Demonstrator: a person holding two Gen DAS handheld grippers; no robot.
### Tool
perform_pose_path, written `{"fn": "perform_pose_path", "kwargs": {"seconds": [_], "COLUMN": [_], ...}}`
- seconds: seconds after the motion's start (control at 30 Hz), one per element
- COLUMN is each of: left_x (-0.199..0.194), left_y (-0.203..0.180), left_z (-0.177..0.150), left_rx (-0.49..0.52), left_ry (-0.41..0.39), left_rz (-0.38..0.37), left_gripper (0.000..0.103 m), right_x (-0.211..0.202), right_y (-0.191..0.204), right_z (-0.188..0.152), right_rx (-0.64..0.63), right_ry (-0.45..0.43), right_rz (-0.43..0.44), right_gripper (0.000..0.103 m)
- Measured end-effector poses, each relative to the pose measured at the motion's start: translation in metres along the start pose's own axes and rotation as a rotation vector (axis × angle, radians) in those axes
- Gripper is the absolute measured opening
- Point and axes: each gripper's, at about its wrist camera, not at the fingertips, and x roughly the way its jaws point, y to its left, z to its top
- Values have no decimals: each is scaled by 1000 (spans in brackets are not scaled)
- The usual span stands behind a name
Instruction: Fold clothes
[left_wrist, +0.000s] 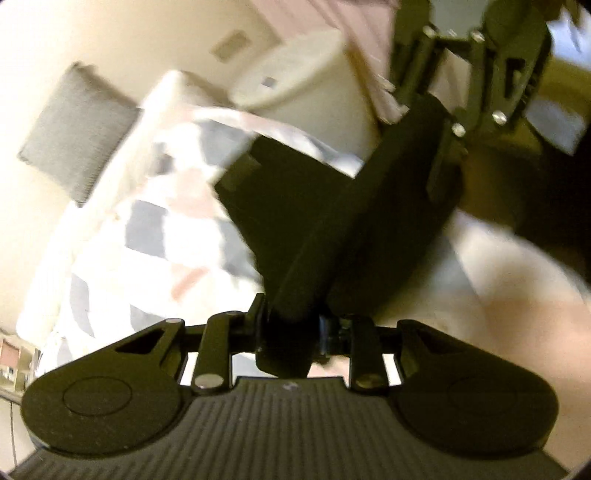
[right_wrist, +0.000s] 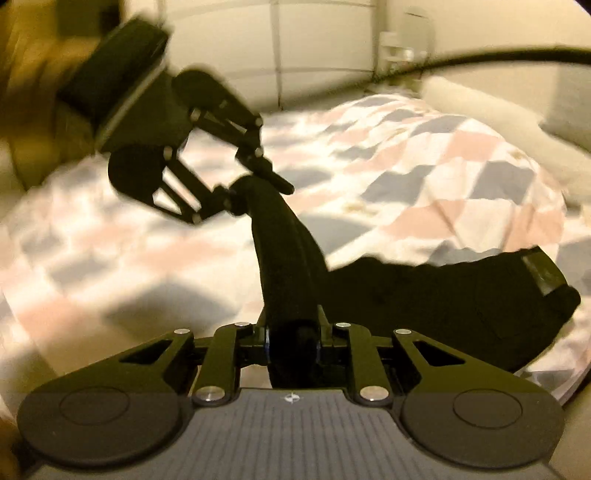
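A black garment hangs stretched between my two grippers above a bed. My left gripper is shut on one end of the black garment. My right gripper is shut on the other end, and a band of the cloth runs up from it to the left gripper, seen at the upper left of the right wrist view. The right gripper shows at the upper right of the left wrist view. The rest of the garment droops to the right onto the quilt. Both views are blurred by motion.
The bed has a quilt with pink, grey and white diamonds. A white pillow lies at the head. A grey cushion leans against the cream wall. A round white object stands beyond the bed.
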Motion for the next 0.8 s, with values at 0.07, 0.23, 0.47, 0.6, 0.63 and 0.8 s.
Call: {"fn": "perform_pose_path", "kwargs": {"seconds": [0.07, 0.23, 0.47, 0.6, 0.63, 0.8], "left_x": [24, 109, 279, 349, 350, 349], "left_y": [23, 75, 133, 164, 169, 180], "left_z": [29, 103, 149, 139, 135, 124], "left_rx": [-30, -113, -352, -615, -675, -843], "left_ry": [-9, -5, 151, 217, 206, 178], "left_rz": [29, 64, -62, -180, -192, -185], "left_gripper": [24, 24, 35, 34, 34, 27], "right_x": [-6, -8, 47, 99, 101, 88], "right_y": [-46, -178, -363, -425, -432, -429], "right_z": [18, 39, 15, -30, -36, -30], "right_rx": [71, 197, 494, 699, 737, 684], "right_ry": [-39, -82, 62, 158, 150, 75], "right_rz": [18, 53, 136, 209, 235, 254], "right_gripper": [19, 19, 20, 19, 19, 18]}}
